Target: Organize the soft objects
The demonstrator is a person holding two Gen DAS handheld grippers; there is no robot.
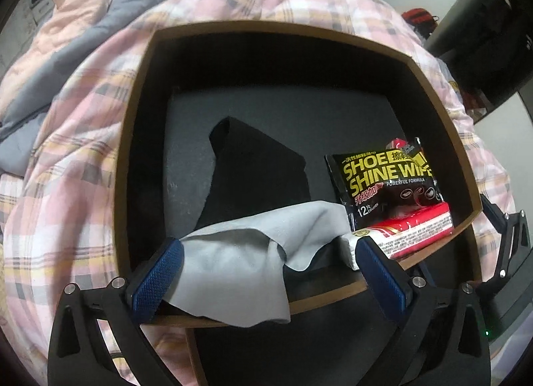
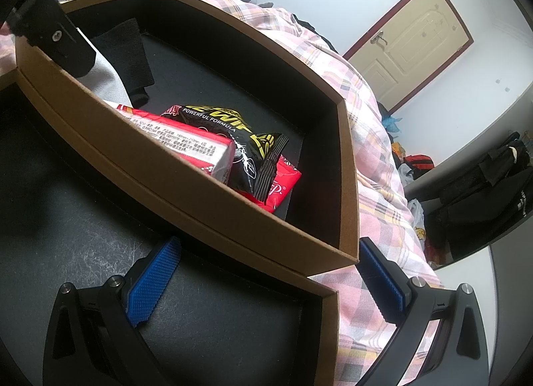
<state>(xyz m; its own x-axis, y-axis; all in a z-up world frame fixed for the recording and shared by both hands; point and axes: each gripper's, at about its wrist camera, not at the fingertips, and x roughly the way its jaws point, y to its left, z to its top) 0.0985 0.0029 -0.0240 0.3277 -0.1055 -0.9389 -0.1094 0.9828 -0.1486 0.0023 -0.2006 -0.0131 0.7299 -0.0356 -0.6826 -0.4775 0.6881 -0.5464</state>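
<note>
1. Left wrist view: the left gripper (image 1: pixel 266 272) stands spread wide, pinching nothing. The grey cloth (image 1: pixel 253 252) lies loose between its pads, draped over the box (image 1: pixel 133 126) rim at 6 o'clock, half inside, half hanging out.
2. It looks light, limp and a little slippery; a pinch on the bunched fold at its middle should hold better than one on a thin edge.
3. A black cloth (image 1: pixel 256 169) lies on the box floor; a wipes packet (image 1: pixel 383 179) sits at 3 o'clock.
4. Right wrist view: the right gripper (image 2: pixel 266 282) is spread and empty, below the box corner, over the lid (image 2: pixel 200 319).
</note>
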